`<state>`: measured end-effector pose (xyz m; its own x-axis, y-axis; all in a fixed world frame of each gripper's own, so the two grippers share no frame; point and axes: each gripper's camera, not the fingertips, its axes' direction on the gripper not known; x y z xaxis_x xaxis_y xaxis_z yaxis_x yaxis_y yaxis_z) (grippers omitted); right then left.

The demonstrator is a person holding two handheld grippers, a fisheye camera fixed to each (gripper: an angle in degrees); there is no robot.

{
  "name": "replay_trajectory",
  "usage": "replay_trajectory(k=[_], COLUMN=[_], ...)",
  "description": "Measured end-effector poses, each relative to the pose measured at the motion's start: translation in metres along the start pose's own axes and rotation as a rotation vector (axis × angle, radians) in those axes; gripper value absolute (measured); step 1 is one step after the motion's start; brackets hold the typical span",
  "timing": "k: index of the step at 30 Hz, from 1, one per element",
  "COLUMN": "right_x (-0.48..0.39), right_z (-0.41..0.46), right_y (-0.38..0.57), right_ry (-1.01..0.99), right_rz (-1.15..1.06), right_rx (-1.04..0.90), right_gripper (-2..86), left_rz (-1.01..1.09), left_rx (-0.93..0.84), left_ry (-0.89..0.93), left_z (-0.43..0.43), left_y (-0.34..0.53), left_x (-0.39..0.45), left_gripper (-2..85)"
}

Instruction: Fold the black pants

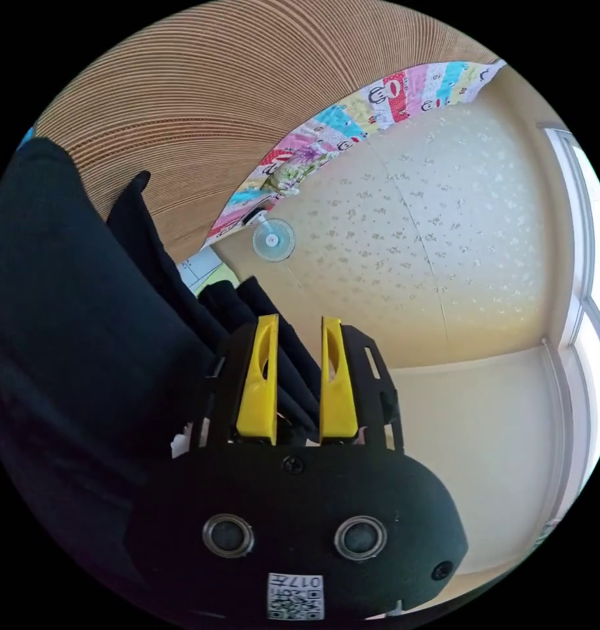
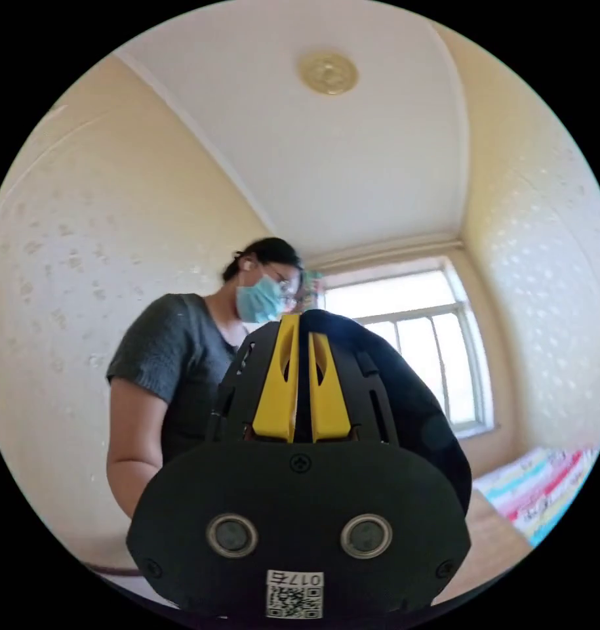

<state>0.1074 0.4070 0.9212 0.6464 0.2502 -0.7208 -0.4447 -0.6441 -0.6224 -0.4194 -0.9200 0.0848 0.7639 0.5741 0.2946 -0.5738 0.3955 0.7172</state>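
A pale yellow wall with a faint speckled pattern takes up much of the left gripper view, with a window at one edge and a small round fan beside a bright patchwork quilt. Next to the quilt lies a woven straw-coloured mat, curved by the lens.

The left tool has its two yellow jaws standing a little apart, and folds of the black pants pass between them; the cloth fills the gap, so the tool is clamped on it. From there the pants spread in a broad dark mass across one side of that view, a pointed fold lying against the mat.

In the right gripper view a white ceiling carries a round gold ceiling fitting, and a barred window glows at the far wall. A person in a grey short-sleeved top stands close behind the right tool. Its yellow jaws are nearly together, with a thin dark edge of the pants pinched between them; the fabric drapes over the tool's far side. A corner of the striped quilt shows low at the edge.
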Motion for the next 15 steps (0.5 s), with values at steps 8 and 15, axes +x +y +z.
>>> replay_trajectory(k=[8, 15], right_x=[0.057, 0.086], right_z=[-0.004, -0.014], right_y=[0.076, 0.167], right_ry=[-0.581, -0.648], right_rz=[-0.174, -0.089], right_rx=[0.342, 0.493], right_gripper=[0.2, 0.4], left_rz=[-0.053, 0.023], left_rx=[-0.314, -0.368], left_ry=[-0.085, 0.204], left_z=[0.04, 0.046], left_y=[0.035, 0.057], left_x=[-0.05, -0.112], left_gripper=[18.0, 10.0])
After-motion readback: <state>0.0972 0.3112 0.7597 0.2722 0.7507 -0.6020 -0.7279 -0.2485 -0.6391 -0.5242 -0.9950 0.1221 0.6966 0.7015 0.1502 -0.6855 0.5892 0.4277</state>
